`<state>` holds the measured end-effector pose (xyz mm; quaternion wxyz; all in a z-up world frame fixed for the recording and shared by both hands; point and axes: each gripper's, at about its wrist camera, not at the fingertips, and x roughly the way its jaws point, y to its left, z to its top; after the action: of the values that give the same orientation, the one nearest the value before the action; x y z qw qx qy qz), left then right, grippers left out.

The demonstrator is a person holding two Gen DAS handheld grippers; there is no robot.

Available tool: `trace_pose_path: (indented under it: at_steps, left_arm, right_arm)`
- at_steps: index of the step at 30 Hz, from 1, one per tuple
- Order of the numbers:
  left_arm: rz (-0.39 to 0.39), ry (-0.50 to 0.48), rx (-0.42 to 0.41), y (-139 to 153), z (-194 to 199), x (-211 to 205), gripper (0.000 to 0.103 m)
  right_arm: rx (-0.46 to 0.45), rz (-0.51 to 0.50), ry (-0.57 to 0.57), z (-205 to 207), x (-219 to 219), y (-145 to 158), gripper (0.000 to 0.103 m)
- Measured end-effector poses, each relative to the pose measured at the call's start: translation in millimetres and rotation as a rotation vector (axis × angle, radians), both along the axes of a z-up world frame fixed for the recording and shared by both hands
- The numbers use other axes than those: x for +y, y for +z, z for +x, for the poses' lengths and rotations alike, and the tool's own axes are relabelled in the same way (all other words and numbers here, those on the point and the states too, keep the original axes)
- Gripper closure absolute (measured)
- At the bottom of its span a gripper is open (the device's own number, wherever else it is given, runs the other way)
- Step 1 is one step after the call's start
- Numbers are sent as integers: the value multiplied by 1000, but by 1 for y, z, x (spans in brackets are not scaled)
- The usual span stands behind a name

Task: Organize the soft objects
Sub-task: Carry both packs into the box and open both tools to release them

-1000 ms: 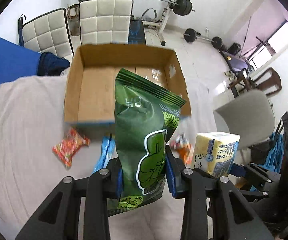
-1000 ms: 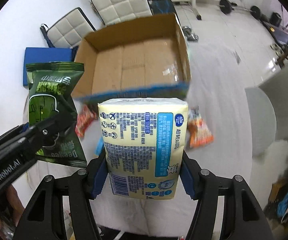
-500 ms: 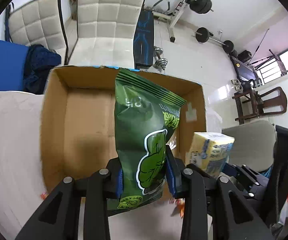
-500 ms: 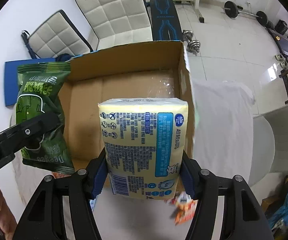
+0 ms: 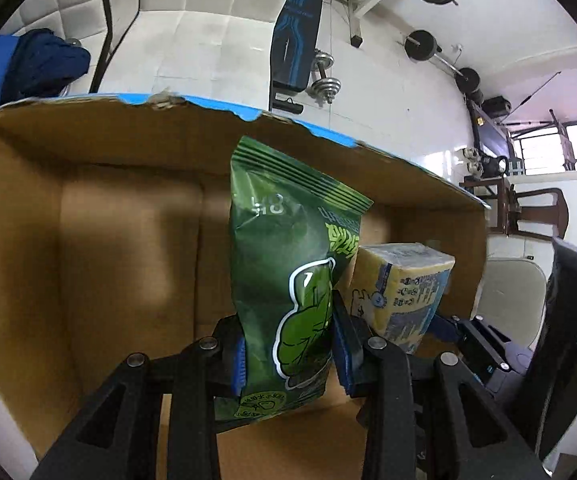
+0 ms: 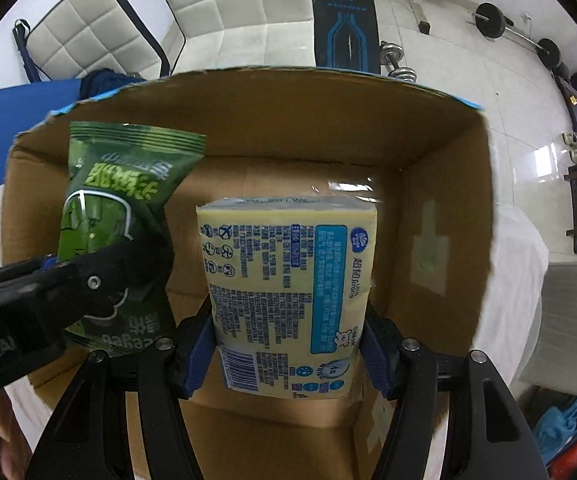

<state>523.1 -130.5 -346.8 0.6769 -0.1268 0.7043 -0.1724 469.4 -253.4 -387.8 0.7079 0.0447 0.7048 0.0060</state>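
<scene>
Left gripper [image 5: 290, 354] jaws pinching green snack bag [image 5: 288, 280], right gripper [image 6: 288, 352] jaws pinching yellow tissue pack [image 6: 288, 296]. Both held upright, side by side over the open cardboard box [image 6: 444, 184].

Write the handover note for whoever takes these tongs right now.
Left tongs: shut on the green snack bag, held over the open cardboard box.
Right tongs: shut on the yellow tissue pack, also over the box, to the right of the bag.
Done: both items picked up and carried to the box.
Left: lower them in and release.
</scene>
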Motion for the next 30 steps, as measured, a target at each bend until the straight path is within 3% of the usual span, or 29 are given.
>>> trace_pose_path:
  at_steps: [5, 10, 14, 16, 18, 20, 26, 28, 29, 30]
  left_arm:
    - [-6, -30, -8, -13, 10, -6, 72]
    - [-7, -25, 51, -33, 12, -8, 71]
    - [59, -27, 64, -40, 10, -9, 67]
    - [98, -40, 48, -37, 9, -11, 59]
    - [114, -46, 33, -30, 6, -11, 43]
    - [130, -42, 13, -22, 4, -10, 35]
    - [190, -40, -52, 5, -9, 0, 22]
    - [226, -32, -98, 19, -19, 6, 17]
    - [246, -27, -119, 23, -27, 11, 9]
    - [269, -16, -146, 29, -33, 16, 3]
  right_arm:
    - [29, -7, 8, 10, 4, -16, 37]
    - [52, -5, 8, 18, 6, -31, 37]
    - [62, 1, 15, 18, 6, -37, 36]
    - [54, -13, 18, 17, 7, -36, 31]
    - [51, 3, 18, 16, 7, -33, 29]
    - [41, 4, 15, 14, 7, -26, 29]
    - [34, 12, 7, 1, 9, -6, 25]
    - [26, 15, 13, -7, 12, 2, 20]
    - [22, 13, 11, -13, 14, 6, 16]
    - [12, 7, 3, -21, 15, 11, 6]
